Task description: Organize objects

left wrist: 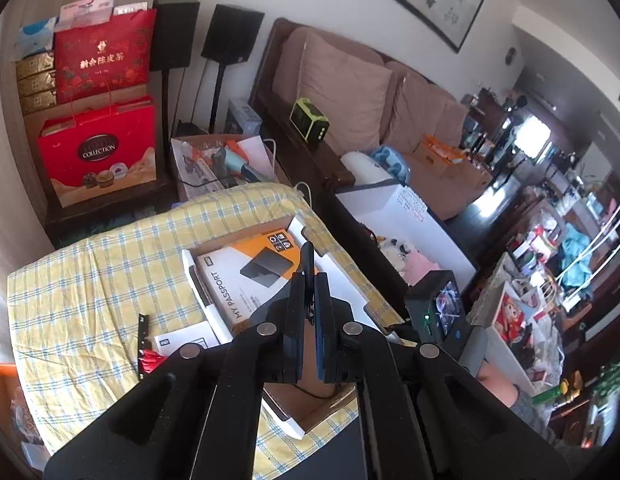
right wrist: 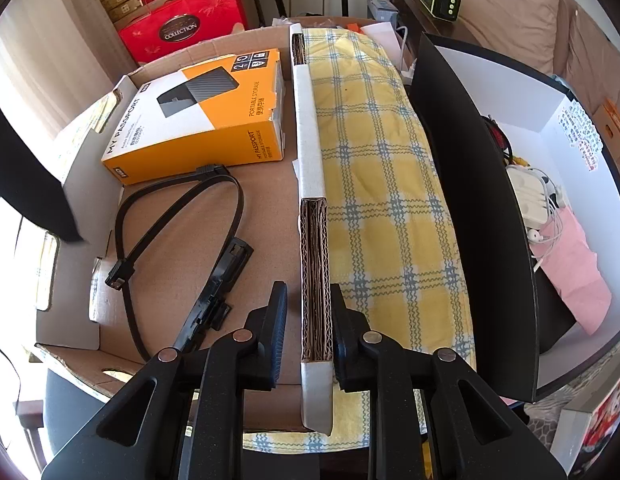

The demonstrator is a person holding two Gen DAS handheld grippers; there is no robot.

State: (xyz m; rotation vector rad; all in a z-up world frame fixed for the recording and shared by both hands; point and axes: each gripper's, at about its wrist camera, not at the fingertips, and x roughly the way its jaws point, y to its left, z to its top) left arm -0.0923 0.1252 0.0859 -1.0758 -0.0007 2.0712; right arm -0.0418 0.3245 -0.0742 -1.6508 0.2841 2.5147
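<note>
A shallow cardboard box (right wrist: 266, 216) lies on a table with a yellow checked cloth (right wrist: 374, 184). Inside it are an orange and white "My Passport" carton (right wrist: 198, 120), a looped black cable (right wrist: 178, 204) and a black plastic piece (right wrist: 226, 272). My right gripper (right wrist: 308, 287) points steeply down and straddles the box's thick right wall (right wrist: 310, 140), shut on it. In the left wrist view my left gripper (left wrist: 309, 280) hovers above the carton (left wrist: 246, 276). It is shut on a thin dark flat piece (left wrist: 308, 256) that sticks up past the fingertips.
On the cloth left of the box lie a black strip (left wrist: 143, 326), a red item (left wrist: 152, 360) and a white leaflet (left wrist: 186, 334). A white open bin (right wrist: 550, 120) with chargers and cables stands to the right. Red gift bags (left wrist: 98, 152), speakers and a sofa (left wrist: 350, 88) lie beyond.
</note>
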